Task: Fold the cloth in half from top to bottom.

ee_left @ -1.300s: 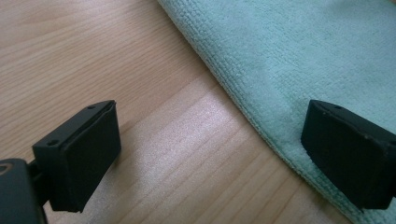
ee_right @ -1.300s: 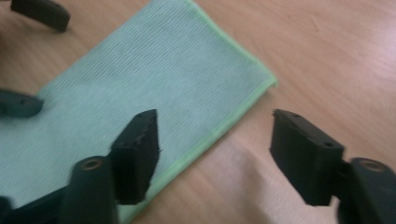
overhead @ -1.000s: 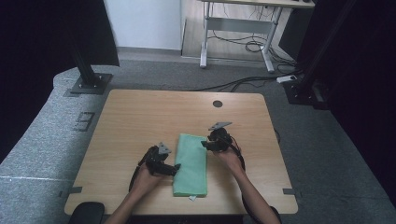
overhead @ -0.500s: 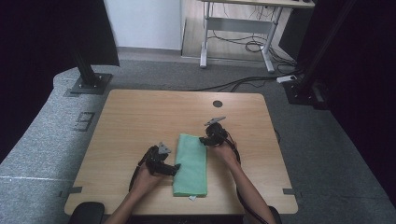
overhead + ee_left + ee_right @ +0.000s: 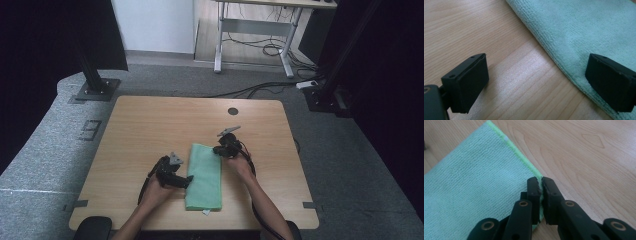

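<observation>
Cloth (image 5: 205,176), green and folded long, is seen lying flat near the front of the wooden surface (image 5: 150,125), between the two hands. Right tongs (image 5: 541,181) have just been closing and are now pinched on the cloth's far right edge (a sliver of hem shows between the pads). Left tongs (image 5: 536,82) are held spread, one pad over bare wood, the other over the near left edge. Step judged: gripping for a fold. Next, a left-side pinch is called for before any lift.
</observation>
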Demonstrator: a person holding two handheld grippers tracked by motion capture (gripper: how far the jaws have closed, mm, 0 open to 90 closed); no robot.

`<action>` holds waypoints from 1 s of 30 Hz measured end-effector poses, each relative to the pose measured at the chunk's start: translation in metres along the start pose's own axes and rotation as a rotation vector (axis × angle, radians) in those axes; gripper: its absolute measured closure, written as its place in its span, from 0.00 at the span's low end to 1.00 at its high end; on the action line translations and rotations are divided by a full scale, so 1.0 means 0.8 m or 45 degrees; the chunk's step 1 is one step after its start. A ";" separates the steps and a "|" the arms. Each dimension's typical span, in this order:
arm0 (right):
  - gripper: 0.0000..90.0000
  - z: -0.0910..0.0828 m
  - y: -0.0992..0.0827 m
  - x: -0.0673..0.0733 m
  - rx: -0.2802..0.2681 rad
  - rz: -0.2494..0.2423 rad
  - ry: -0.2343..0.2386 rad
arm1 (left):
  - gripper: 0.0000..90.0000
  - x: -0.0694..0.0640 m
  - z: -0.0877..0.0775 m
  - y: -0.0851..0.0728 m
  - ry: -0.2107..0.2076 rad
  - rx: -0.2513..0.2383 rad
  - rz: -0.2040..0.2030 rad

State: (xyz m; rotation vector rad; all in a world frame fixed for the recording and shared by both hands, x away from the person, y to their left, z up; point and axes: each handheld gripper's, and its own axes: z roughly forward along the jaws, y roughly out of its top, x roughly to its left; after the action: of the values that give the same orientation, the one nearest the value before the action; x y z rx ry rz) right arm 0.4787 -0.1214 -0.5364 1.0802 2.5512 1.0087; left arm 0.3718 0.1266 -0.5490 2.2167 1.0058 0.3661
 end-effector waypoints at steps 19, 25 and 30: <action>0.95 -0.053 0.017 0.021 -0.090 -0.107 0.018 | 0.05 -0.001 0.001 0.000 0.009 -0.001 -0.008; 0.95 -0.081 0.024 0.037 -0.125 -0.176 0.033 | 0.05 -0.001 0.000 0.000 0.011 0.003 -0.006; 0.95 -0.106 0.022 0.054 -0.160 -0.229 0.064 | 0.05 -0.001 0.000 0.000 0.014 0.003 -0.008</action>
State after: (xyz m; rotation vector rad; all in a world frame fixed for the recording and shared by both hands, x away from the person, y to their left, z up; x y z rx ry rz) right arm 0.4223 -0.1266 -0.4579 0.7874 2.5298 1.1429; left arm 0.3712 0.1257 -0.5491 2.2157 1.0191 0.3748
